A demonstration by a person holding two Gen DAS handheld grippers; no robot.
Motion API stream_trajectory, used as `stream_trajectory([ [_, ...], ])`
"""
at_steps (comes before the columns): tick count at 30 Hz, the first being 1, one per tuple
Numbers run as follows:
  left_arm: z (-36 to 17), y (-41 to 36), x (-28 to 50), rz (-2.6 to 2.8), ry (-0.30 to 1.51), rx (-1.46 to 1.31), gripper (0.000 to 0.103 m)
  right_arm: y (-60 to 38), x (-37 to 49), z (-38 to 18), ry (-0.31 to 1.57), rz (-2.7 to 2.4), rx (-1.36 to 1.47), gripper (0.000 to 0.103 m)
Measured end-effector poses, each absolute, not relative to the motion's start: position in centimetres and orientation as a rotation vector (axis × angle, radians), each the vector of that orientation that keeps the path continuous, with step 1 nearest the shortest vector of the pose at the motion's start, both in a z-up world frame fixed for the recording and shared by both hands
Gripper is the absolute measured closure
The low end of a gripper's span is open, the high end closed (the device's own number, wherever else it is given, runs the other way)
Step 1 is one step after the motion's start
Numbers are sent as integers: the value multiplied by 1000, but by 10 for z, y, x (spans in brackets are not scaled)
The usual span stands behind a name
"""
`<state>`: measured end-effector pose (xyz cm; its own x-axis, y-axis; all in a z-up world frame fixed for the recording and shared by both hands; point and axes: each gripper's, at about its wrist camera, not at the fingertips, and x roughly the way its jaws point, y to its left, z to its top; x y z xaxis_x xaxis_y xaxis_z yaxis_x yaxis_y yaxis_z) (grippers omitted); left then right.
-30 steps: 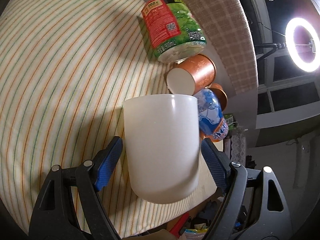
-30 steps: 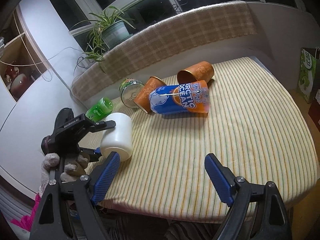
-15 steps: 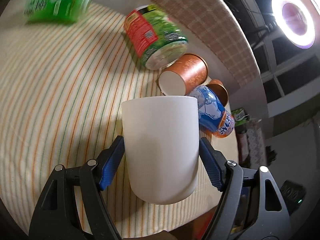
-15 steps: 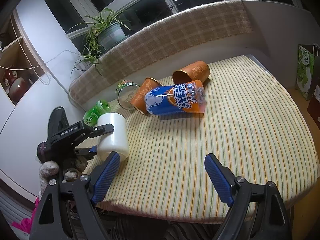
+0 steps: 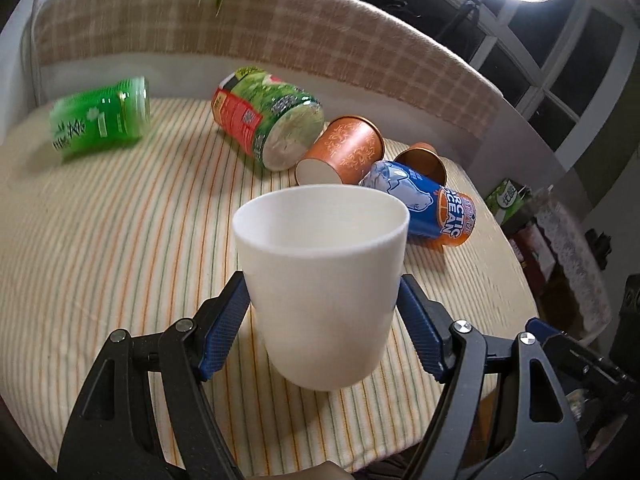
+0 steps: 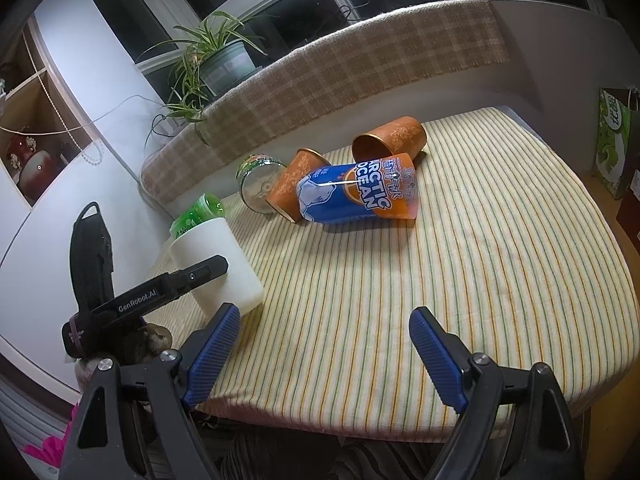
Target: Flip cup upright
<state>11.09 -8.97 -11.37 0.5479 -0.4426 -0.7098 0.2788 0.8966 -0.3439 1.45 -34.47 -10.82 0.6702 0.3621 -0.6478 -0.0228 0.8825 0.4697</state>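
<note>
My left gripper [image 5: 322,312] is shut on a plain white cup [image 5: 320,280], its blue pads pressed on both sides. The cup is nearly upright, mouth up and tilted slightly away, held just above the striped tablecloth [image 5: 120,240] near the front edge. In the right wrist view the same cup [image 6: 218,264] shows at the left with the left gripper's black finger across it. My right gripper [image 6: 324,344] is open and empty, over the cloth's front edge, to the right of the cup.
Lying on the cloth behind the cup: a green bottle [image 5: 100,120], a green-and-red jar [image 5: 268,120], two orange cups [image 5: 344,152] [image 5: 422,160] and a blue-orange Arctic Ocean can [image 5: 424,208]. A plaid-covered bench back [image 6: 360,72] and a potted plant [image 6: 220,60] stand behind the table.
The left gripper has turned the white cup from lying on its side to nearly upright, mouth up. The right gripper has stayed open and almost still.
</note>
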Motion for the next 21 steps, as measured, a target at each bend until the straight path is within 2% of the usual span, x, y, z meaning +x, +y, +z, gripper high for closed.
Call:
stream_trajectory([
  [21,-107,-110,94,-433,782,10,27,-342,12,-109,816,212,452,14],
])
